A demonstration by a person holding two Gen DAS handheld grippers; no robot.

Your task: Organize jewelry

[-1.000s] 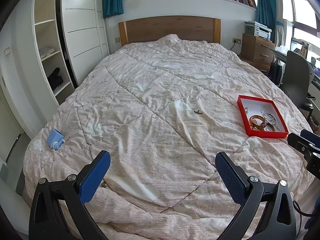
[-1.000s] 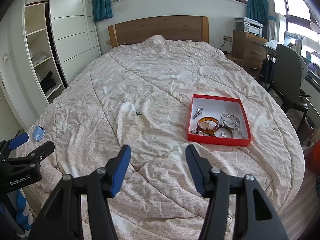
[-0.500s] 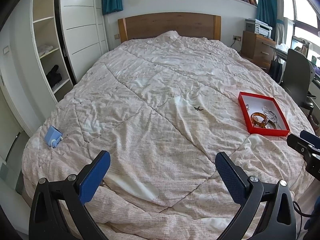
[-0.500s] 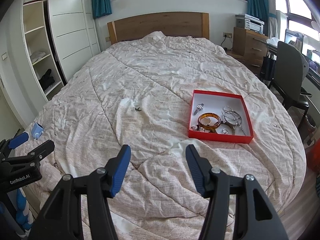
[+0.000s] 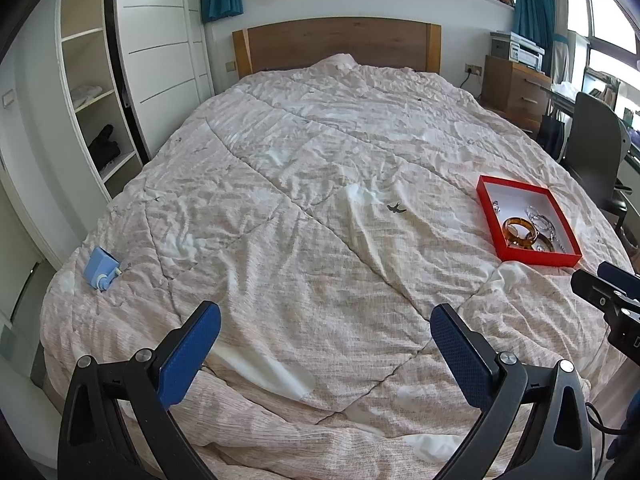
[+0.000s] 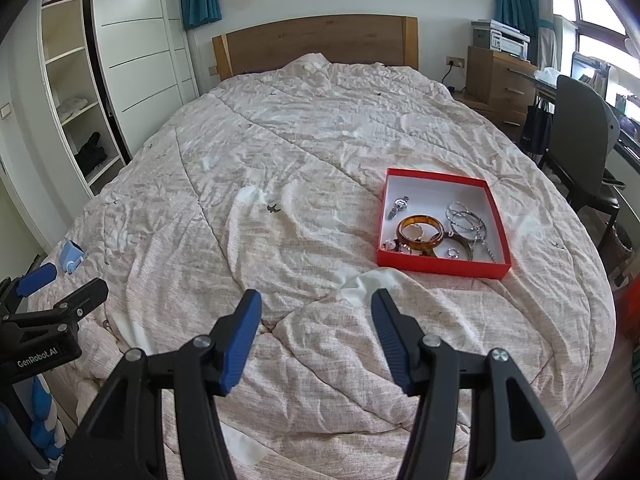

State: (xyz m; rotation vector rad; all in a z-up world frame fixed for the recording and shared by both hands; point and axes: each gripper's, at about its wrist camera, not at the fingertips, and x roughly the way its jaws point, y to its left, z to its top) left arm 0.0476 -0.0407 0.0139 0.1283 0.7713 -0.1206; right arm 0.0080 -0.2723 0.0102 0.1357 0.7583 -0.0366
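Observation:
A red tray (image 6: 442,269) with a white floor lies on the quilt to the right; it also shows in the left wrist view (image 5: 540,258). It holds an amber bangle (image 6: 420,232), silver bangles (image 6: 464,218), a small watch (image 6: 398,205), a ring (image 6: 453,253) and a chain. A small blue box (image 5: 98,268) lies near the bed's left edge, also in the right wrist view (image 6: 71,256). My left gripper (image 5: 324,330) is wide open and empty above the bed's foot. My right gripper (image 6: 316,316) is open and empty, short of the tray.
The pale quilted bed (image 6: 300,152) fills both views, with a wooden headboard (image 6: 316,40) behind. An open white wardrobe (image 5: 92,92) stands on the left. A wooden dresser (image 6: 500,76) and a dark chair (image 6: 580,136) stand on the right.
Both grippers have tilted or lifted slightly, so the bed and tray sit a little lower in view. Both stay open and empty.

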